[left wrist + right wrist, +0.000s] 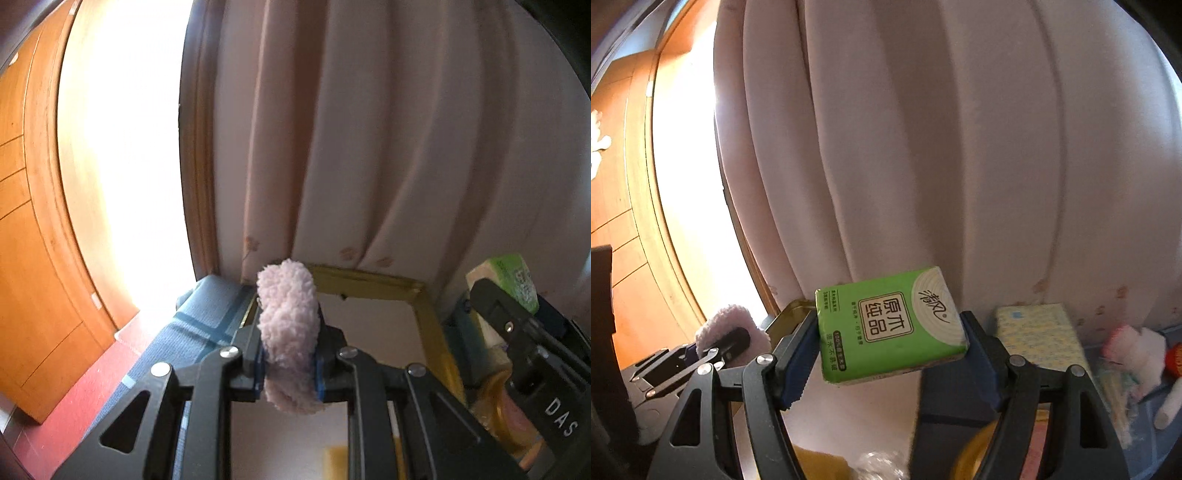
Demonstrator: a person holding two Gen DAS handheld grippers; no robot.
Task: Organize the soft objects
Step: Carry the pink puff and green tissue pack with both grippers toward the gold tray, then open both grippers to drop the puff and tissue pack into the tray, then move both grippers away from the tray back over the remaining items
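1. Here, the left claw [289, 363] is clamped on a fluffy pink cloth [288, 332], held up before a pale curtain [388, 147].
2. The right claw [891, 345] is clamped on a green tissue pack [892, 326], raised to the right of the cloth.
3. A yellow-patterned tissue box [1039, 336] sits far right.

Pink curtain [406, 147], wooden door [22, 221], bright window [122, 147]

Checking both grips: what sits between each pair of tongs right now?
Left wrist view: a fluffy pink cloth is pinched in the left tongs. Right wrist view: a green tissue pack is clamped in the right tongs.
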